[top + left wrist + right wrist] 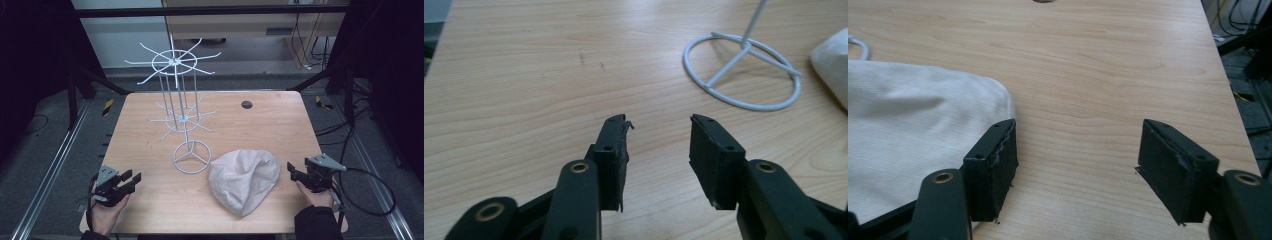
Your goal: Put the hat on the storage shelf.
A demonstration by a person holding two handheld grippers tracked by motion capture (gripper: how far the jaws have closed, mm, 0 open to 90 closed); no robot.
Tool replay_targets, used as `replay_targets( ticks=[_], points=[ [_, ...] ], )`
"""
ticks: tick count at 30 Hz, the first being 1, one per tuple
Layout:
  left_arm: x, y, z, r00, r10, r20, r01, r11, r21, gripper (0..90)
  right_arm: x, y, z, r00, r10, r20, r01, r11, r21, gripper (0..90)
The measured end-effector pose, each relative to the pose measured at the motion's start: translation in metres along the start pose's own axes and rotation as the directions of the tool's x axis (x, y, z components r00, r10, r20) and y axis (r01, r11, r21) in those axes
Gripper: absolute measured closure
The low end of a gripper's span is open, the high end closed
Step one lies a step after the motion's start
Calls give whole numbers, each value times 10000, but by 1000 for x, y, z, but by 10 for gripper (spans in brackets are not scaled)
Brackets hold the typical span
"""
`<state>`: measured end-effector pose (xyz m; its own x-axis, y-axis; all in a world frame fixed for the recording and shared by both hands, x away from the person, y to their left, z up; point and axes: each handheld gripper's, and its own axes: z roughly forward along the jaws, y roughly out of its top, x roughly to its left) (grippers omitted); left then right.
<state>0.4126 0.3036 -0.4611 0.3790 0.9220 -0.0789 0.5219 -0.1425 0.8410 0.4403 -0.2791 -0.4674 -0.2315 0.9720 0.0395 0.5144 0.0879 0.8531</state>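
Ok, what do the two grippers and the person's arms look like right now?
Both the left gripper and the right gripper are black, two-jawed, with worn flat pads, brass-ringed pivots and a grey three-cornered top plate. Black cables trail from each. Sleeves are dark.

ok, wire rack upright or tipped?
Upright: the wire rack stands on its ring base on the table, pole vertical.

overhead view facing forward, claw views near table [150,120]

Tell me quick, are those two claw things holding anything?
Left gripper: open, holding nothing, over bare table.
Right gripper: open, holding nothing, beside the white cloth hat.
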Motion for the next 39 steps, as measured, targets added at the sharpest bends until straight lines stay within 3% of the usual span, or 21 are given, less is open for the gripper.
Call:
replay_targets(
  ticks=[3,6,11,19,24,28,29,32,35,36,37,38,39],
  points=[
    [-4,1,0,9999,47,109,-47,10000,-4,628,2,1,-4,9998,-63,-184,62,10000,-28,332],
    [-15,3,-1,9993,215,302,-215,9998,10,671,7,6,-11,9965,-75,-833,73,10000,-24,396],
    [-25,4,-4,9973,328,656,-329,9995,0,744,16,9,-17,9894,-278,-1423,271,9996,-67,527],
    [-51,6,-3,9876,675,1415,-694,9976,83,822,22,11,-14,9818,-646,-1785,656,9978,-7,586],
    [-73,10,2,9777,926,1887,-974,9951,160,783,25,12,-8,9753,-981,-1978,1014,9948,64,573],
    [-89,14,7,9707,1225,2068,-1300,9912,233,734,26,12,-5,9727,-966,-2111,1019,9947,144,560],
    [-89,14,7,9707,1225,2068,-1300,9912,233,721,26,12,-5,9727,-966,-2111,1019,9947,144,560],
    [-104,20,10,9606,1465,2360,-1544,9879,155,684,26,12,-3,9725,-939,-2132,993,9950,148,548],
    [-110,22,13,9576,1545,2433,-1627,9866,137,646,26,13,-1,9725,-975,-2113,1042,9943,204,541],
    [-118,25,16,9539,1620,2527,-1696,9855,85,638,26,13,-1,9725,-960,-2122,1029,9945,213,540],
    [-118,25,16,9539,1620,2527,-1696,9855,85,626,26,13,-1,9725,-960,-2122,1029,9945,213,540],
    [-125,28,20,9487,1657,2695,-1737,9848,59,612,26,13,1,9720,-993,-2128,1069,9940,245,535],
    [-125,28,20,9487,1657,2695,-1737,9848,59,605,26,13,1,9720,-993,-2128,1069,9940,245,535]
  ],
)
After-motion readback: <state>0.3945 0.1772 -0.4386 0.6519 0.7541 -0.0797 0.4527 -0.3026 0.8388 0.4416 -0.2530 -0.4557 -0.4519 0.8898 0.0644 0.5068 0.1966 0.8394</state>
